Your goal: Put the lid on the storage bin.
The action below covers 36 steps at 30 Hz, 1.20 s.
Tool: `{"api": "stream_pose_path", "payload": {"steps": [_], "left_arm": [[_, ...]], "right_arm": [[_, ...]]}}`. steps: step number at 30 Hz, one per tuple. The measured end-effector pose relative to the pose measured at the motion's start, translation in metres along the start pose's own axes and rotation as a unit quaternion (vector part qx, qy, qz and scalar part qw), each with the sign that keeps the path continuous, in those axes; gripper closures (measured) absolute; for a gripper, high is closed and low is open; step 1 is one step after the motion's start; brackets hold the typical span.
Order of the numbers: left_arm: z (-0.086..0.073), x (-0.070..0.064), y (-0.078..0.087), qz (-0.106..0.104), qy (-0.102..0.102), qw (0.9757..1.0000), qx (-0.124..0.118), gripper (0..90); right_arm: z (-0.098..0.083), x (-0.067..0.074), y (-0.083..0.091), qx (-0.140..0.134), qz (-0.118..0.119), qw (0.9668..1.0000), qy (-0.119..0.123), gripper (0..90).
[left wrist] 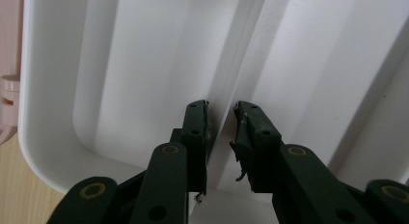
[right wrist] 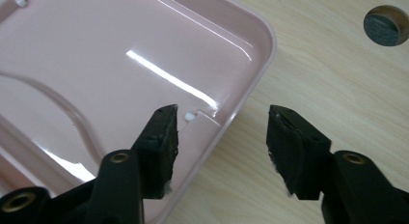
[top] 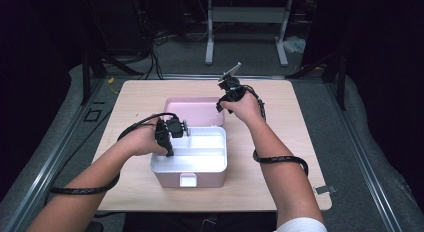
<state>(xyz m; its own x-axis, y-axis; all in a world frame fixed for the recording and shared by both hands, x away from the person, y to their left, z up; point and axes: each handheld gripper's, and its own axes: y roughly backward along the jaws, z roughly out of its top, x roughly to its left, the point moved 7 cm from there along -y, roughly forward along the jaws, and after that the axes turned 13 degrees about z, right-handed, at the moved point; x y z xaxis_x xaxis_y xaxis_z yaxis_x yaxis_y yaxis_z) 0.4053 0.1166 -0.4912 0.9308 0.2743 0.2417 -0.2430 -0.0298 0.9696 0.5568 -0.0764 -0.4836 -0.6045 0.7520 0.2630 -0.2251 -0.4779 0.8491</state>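
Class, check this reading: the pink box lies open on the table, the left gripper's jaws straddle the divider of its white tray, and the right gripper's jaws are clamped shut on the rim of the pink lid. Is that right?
Not quite. The right gripper is not clamped on the pink lid: the right gripper view shows its jaws standing open, one over the lid's edge, the other over the bare table. The rest holds: the left gripper straddles the divider of the white tray.

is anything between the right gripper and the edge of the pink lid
Nothing visible. The right gripper has its jaws open, straddling the rim of the pink lid, one jaw over the lid, the other over the bare table. The gap between the pads holds just the rim and tabletop.
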Motion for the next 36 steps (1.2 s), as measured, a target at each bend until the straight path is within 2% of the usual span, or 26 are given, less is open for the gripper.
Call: {"api": "stream_pose_path", "payload": {"steps": [6,11,13,24,36], "left_arm": [[0.0,0.0,0.0,0.001,-0.003,1.0,0.0,73.7],[0.0,0.0,0.0,0.001,-0.001,1.0,0.001,73.7],[0.0,0.0,0.0,0.002,-0.002,1.0,0.002,73.7],[0.001,0.0,0.0,0.002,-0.001,1.0,0.001,73.7],[0.001,0.0,0.0,0.002,0.002,1.0,0.003,73.7]], "right_arm": [[0.006,-0.002,-0.003,0.0,-0.015,0.9999,-0.008,48.8],[0.01,-0.006,-0.005,-0.003,-0.011,0.9994,-0.034,53.7],[0.01,-0.009,-0.006,-0.003,-0.024,0.9986,-0.046,55.4],[0.007,-0.016,-0.017,-0.001,-0.014,0.9964,-0.083,64.8],[0.006,-0.013,-0.025,-0.008,-0.002,0.9939,-0.11,72.2]]}}
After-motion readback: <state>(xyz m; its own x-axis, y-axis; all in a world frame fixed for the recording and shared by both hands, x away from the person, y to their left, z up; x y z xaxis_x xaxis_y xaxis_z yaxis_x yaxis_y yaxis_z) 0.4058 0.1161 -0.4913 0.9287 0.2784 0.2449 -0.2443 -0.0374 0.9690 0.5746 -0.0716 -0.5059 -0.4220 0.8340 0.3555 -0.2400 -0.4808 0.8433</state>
